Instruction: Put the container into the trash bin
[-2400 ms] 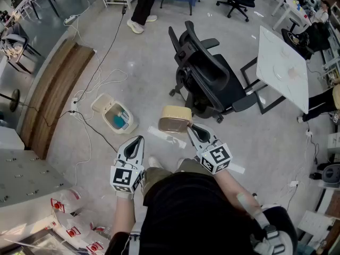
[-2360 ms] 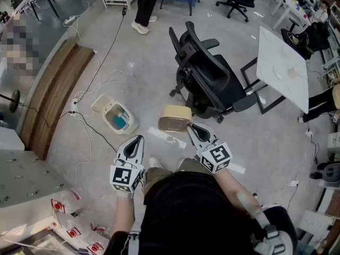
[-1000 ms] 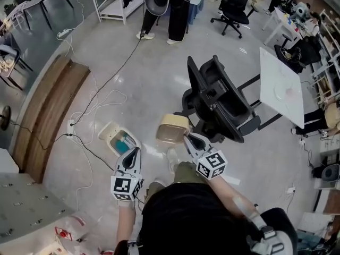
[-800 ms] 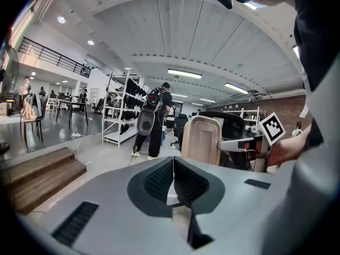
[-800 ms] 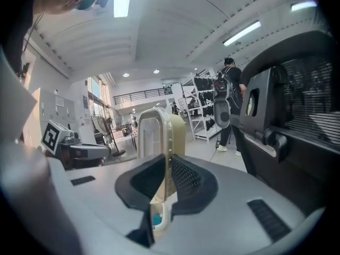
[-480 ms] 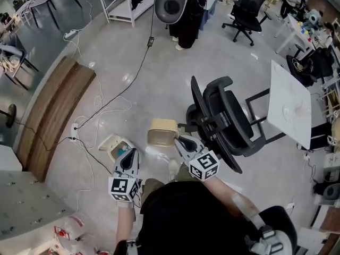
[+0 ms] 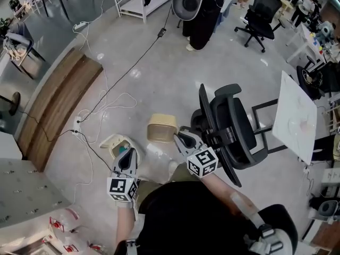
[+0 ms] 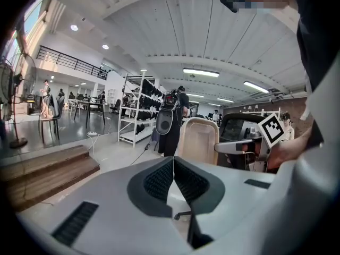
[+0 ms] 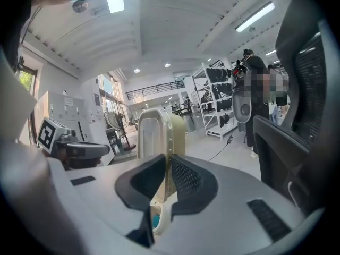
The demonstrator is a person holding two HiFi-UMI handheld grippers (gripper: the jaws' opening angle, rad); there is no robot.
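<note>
Fingers (image 9: 190, 180) of the right gripper (image 9: 167, 169) are closed narrowly on the rim of the beige container (image 9: 158, 130), whose thin wall stands on edge between the dark ribbed pads and rises above them. From the head view, that right gripper (image 7: 182, 137) holds the container (image 7: 161, 127) above the grey floor, just left of a black office chair (image 7: 227, 127), with the open side of the container facing up and away from the person. The left gripper (image 7: 127, 156) has its pads (image 8: 159, 180) pressed together with nothing between them. It sits lower and nearer on the left, and its tip overlaps the trash bin (image 7: 110, 141), a small pale bin lying on the floor with a teal patch showing inside. The container is apart from the bin, to its right and a little farther out. From the left gripper view the container (image 8: 199, 140) shows upright on the right, beside the marker cube (image 8: 272, 129) of the other gripper. White cables (image 7: 103, 102) trail across the floor toward a wooden step (image 7: 57, 104) at far left, and a tilted white panel (image 7: 295, 117) stands at right beyond the chair.
</note>
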